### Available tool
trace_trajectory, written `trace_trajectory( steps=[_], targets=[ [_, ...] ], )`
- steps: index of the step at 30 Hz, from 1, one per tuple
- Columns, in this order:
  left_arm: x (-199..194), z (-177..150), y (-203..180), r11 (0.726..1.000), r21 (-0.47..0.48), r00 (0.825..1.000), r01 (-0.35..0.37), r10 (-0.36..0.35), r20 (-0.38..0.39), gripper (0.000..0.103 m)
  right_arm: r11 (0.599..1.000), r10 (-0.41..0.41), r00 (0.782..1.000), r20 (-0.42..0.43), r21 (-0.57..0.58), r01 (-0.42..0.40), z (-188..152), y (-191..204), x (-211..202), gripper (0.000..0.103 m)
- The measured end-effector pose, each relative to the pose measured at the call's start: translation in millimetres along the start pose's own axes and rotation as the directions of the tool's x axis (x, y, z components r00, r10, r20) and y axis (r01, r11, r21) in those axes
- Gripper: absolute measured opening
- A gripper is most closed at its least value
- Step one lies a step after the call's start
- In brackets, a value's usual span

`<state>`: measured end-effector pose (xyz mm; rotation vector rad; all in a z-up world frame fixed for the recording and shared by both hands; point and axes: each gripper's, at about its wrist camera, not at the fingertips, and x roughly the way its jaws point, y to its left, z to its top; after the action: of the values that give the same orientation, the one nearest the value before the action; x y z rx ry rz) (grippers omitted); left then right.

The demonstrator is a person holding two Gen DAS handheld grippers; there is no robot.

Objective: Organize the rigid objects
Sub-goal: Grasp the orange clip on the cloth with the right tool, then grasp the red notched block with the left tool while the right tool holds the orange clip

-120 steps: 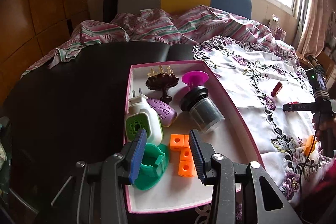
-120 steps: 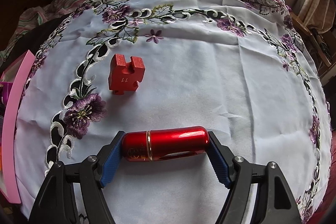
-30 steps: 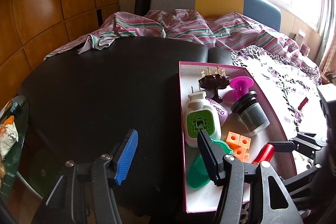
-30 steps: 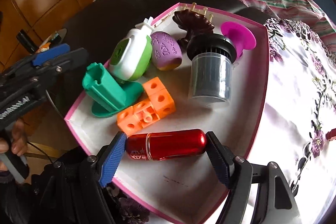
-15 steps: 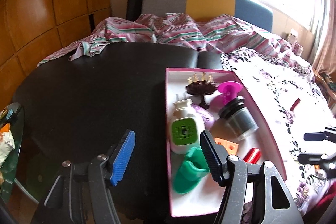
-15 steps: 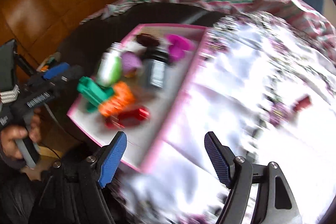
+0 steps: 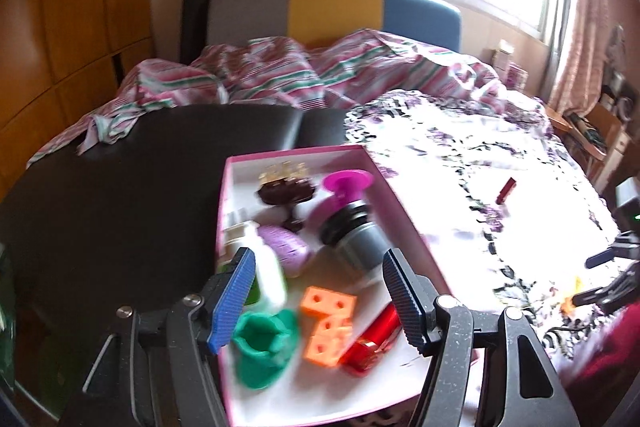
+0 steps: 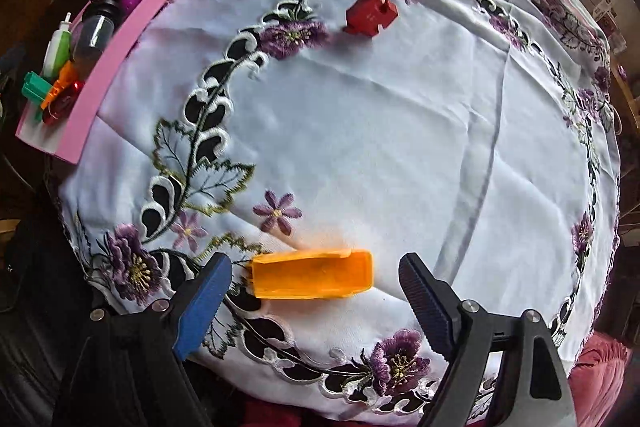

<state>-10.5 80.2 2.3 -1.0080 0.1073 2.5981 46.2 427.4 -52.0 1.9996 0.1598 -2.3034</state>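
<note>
My right gripper [image 8: 316,301] is open and empty, its jaws standing either side of an orange plastic piece [image 8: 314,274] that lies on the embroidered white cloth [image 8: 360,131]. A red block [image 8: 371,12] lies farther off on the cloth; it also shows in the left wrist view [image 7: 506,190]. The pink-rimmed tray [image 7: 394,199] holds the red metal cylinder [image 7: 374,341], orange cubes [image 7: 328,323], a green holder [image 7: 264,347], a white-green bottle [image 7: 266,275], a purple piece [image 7: 286,253], a dark jar [image 7: 352,239] and a magenta cup [image 7: 348,183]. My left gripper [image 7: 318,297] is open and empty above the tray's near end.
A black tabletop [image 7: 120,195] lies left of the tray. A striped blanket [image 7: 320,75] and a chair back [image 7: 336,15] are behind. The tray shows at the far left of the right wrist view [image 8: 120,51]. The right gripper shows at the right edge of the left wrist view [image 7: 612,275].
My right gripper let go of the red cylinder in the tray, swung right over the cloth and now frames the orange piece. My left gripper shifted right over the tray.
</note>
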Motion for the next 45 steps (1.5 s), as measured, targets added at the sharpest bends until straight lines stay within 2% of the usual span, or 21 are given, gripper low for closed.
trace_trajectory(
  steps=[5, 8, 13, 17, 19, 22, 25, 29, 32, 34, 40, 42, 45],
  targets=[
    [2, 8, -23, 0.999, 0.039, 0.999, 0.038, -0.039, 0.008, 0.069, 0.998, 0.043, 0.997, -0.065, -0.039, -0.045, 5, 8, 19, 0.087],
    [4, 11, -35, 0.996, 0.064, 0.998, 0.054, -0.055, 0.007, 0.069, 0.998, -0.014, 0.995, -0.094, -0.06, 0.008, 9, 13, 26, 0.077],
    [11, 16, -54, 0.992, 0.089, 0.995, 0.095, -0.095, -0.008, 0.07, 0.999, -0.024, 1.0, -0.016, -0.023, 0.023, 19, 6, 12, 0.077],
    [19, 20, -73, 0.985, 0.111, 0.991, 0.132, -0.13, -0.03, 0.07, 0.989, -0.085, 0.993, 0.081, 0.13, 0.074, 36, -16, -2, 0.077],
    [24, 22, -83, 0.981, 0.12, 0.988, 0.152, -0.148, -0.044, 0.07, 0.961, -0.14, 0.981, 0.134, 0.258, 0.102, 43, -34, -6, 0.077],
    [33, 26, -100, 0.974, 0.141, 0.984, 0.175, -0.167, -0.069, 0.07, 0.893, -0.147, 0.972, 0.184, 0.446, 0.051, 44, -67, -4, 0.077],
    [46, 29, -118, 0.964, 0.186, 0.98, 0.19, -0.175, -0.095, 0.07, 0.847, -0.137, 0.963, 0.23, 0.531, -0.006, 46, -81, 4, 0.077],
    [74, 34, -141, 0.955, 0.189, 0.967, 0.228, -0.2, -0.157, 0.07, 0.84, -0.158, 0.959, 0.234, 0.543, 0.005, 41, -81, 1, 0.077],
    [97, 39, -160, 0.946, 0.186, 0.953, 0.267, -0.231, -0.194, 0.069, 0.835, -0.163, 0.967, 0.197, 0.55, 0.028, 45, -89, 14, 0.077],
    [109, 43, -175, 0.937, 0.216, 0.951, 0.274, -0.232, -0.203, 0.069, 0.836, -0.165, 0.966, 0.201, 0.548, 0.029, 46, -90, 14, 0.077],
    [148, 53, -219, 0.889, 0.306, 0.933, 0.341, -0.281, -0.225, 0.066, 0.832, -0.15, 0.964, 0.221, 0.554, 0.002, 44, -95, 13, 0.077],
    [161, 56, -230, 0.878, 0.315, 0.925, 0.361, -0.295, -0.24, 0.061, 0.83, -0.147, 0.965, 0.217, 0.558, 0.001, 43, -97, 14, 0.077],
    [180, 62, -242, 0.862, 0.316, 0.91, 0.397, -0.324, -0.258, 0.059, 0.83, -0.142, 0.967, 0.21, 0.557, 0.001, 43, -97, 16, 0.077]
  ],
)
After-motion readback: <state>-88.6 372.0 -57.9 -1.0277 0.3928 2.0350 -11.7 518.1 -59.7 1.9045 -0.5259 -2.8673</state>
